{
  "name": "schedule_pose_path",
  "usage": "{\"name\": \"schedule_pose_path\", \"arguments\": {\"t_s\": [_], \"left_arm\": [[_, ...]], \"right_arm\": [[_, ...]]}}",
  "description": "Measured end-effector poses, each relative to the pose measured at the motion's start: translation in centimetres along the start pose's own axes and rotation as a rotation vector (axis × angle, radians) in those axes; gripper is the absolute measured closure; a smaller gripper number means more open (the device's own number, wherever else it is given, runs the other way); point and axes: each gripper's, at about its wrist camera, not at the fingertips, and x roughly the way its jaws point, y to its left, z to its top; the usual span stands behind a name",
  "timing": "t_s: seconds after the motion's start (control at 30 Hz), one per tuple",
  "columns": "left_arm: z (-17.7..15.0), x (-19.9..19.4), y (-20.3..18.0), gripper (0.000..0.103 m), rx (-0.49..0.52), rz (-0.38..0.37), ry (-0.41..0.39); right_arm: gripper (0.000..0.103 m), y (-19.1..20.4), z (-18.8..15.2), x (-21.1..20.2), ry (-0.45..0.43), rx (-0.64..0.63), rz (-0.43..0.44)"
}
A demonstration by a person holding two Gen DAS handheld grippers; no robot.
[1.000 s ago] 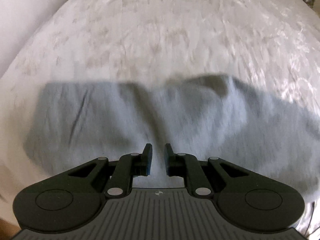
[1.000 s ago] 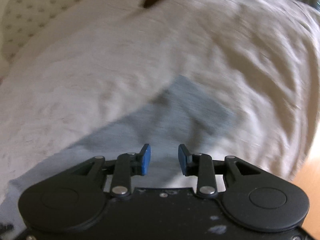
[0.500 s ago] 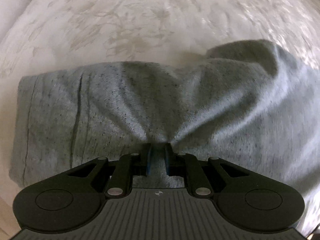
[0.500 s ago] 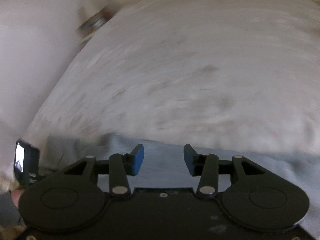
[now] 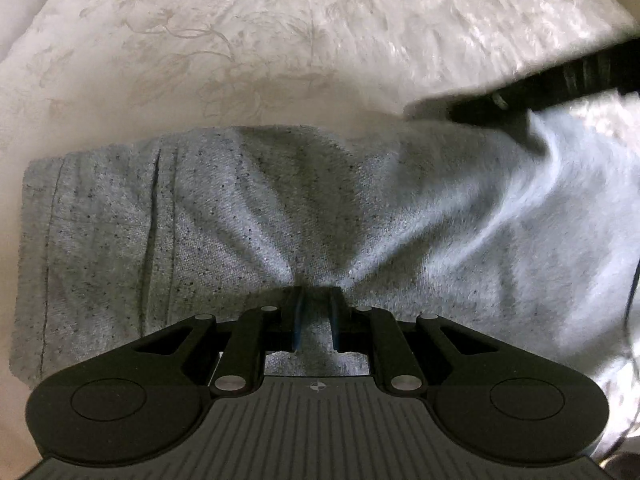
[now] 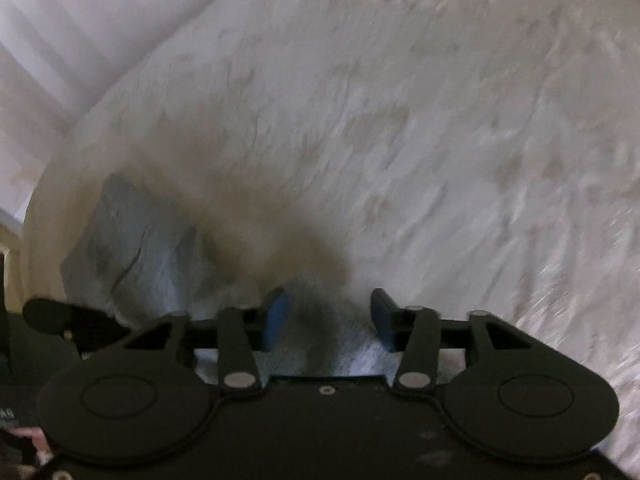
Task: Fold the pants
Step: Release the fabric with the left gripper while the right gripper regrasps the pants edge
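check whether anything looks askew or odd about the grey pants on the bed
The grey speckled knit pants are not flat: creases fan out from where the left gripper pinches them on the white patterned bedspread. Nothing looks torn or spilled.

Pale patterned bedspread [image 5: 280,40] lies bare and flat beyond the grey pants [image 5: 240,208], giving open room ahead. The pants spread across the near bed from left to right, bunched into ridges. In the left wrist view the right gripper [image 5: 540,92] reaches in from the right edge, blocking that side. A white wall [image 6: 60,40] borders the bed's far left
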Motion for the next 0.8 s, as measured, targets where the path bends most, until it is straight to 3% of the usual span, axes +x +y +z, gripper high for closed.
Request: {"name": "schedule_pose_path", "arguments": {"t_s": [0.23,0.37,0.47,0.57,0.67,0.73,0.77,0.8], "left_arm": [[2.4,-5.3,4.1,0.09,-0.151,-0.032,-0.157],[5.7,-5.6,4.1,0.089,-0.15,-0.077,-0.199],[8.0,-4.5,2.7,0.089,-0.059,-0.141,-0.169],[9.0,-2.2,1.1,0.089,0.036,-0.247,-0.051],[8.3,-0.4,0.6,0.089,0.066,-0.353,0.052],[7.2,-0.7,0.5,0.089,0.071,-0.345,0.036],[7.0,-1.0,0.6,0.089,0.07,-0.347,0.026],[6.8,-1.3,0.9,0.089,0.064,-0.357,0.018]], "right_arm": [[0.099,4.4,-5.2,-4.6,-0.125,-0.091,-0.018],[0.099,6.6,-8.0,-4.9,-0.142,-0.099,-0.055],[0.099,7.3,-9.1,-4.7,-0.146,-0.081,-0.074],[0.099,7.5,-9.4,-4.7,-0.161,-0.047,-0.088],[0.097,7.1,-8.9,-4.6,-0.173,-0.025,-0.105],[0.09,6.9,-8.4,-4.5,-0.18,-0.01,-0.108],[0.082,6.7,-8.2,-4.6,-0.187,0.001,-0.108],[0.066,6.5,-8.1,-4.6,-0.194,0.01,-0.107]]}}
